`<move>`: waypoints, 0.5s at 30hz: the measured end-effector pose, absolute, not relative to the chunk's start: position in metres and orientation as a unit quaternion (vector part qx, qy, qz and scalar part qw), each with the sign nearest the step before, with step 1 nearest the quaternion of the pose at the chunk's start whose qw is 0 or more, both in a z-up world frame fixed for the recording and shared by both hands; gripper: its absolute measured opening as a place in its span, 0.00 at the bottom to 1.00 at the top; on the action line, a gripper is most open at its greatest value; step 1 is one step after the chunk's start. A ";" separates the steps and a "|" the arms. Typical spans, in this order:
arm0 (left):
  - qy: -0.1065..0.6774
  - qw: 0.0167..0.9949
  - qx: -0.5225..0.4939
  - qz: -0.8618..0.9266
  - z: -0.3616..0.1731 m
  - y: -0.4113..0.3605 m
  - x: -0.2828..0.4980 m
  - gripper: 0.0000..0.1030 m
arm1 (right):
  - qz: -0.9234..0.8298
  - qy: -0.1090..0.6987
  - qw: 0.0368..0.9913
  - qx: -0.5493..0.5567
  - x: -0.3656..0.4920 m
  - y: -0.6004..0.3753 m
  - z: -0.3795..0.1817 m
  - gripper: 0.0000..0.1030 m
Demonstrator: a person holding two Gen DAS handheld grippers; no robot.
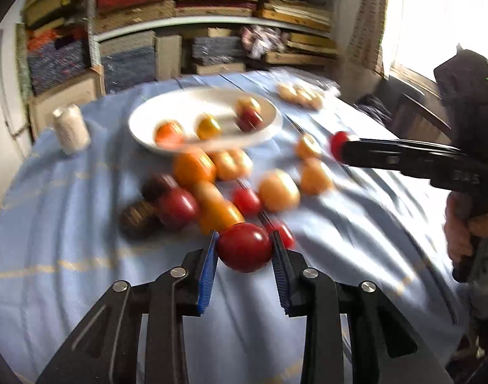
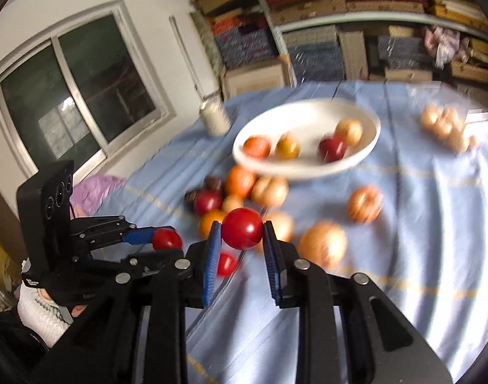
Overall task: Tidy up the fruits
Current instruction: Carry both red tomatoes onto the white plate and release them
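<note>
Both jaws are clamped: the left gripper pinches one red tomato, the right gripper another red tomato, above the bench's fruit pile.

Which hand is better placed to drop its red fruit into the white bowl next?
Probably the right gripper: its round red fruit seems nearer the white bowl than the left gripper.
</note>
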State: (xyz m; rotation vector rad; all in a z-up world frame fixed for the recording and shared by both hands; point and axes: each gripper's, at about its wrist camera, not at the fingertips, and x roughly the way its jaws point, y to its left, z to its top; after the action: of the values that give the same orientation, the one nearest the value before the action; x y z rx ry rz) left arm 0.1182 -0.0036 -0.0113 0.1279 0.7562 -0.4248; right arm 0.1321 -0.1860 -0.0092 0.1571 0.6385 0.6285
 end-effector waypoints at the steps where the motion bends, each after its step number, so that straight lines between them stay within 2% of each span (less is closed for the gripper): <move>1: 0.362 0.909 0.060 -0.197 -0.002 -0.002 0.130 0.32 | 0.300 0.300 0.902 0.073 0.138 -0.188 0.000 0.25; 6: 0.353 0.925 0.046 -0.137 0.029 0.007 0.201 0.32 | 0.271 0.295 0.914 0.063 0.199 -0.179 0.022 0.25; 15: 0.397 0.915 -0.007 -0.064 0.013 0.020 0.337 0.32 | 0.229 0.378 0.896 0.045 0.329 -0.140 -0.025 0.25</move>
State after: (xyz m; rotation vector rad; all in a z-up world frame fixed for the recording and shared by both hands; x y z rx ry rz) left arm 0.3371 0.0198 0.0134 -0.0149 0.8180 -0.1323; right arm 0.3293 -0.1400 -0.0250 0.0929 0.7828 0.4752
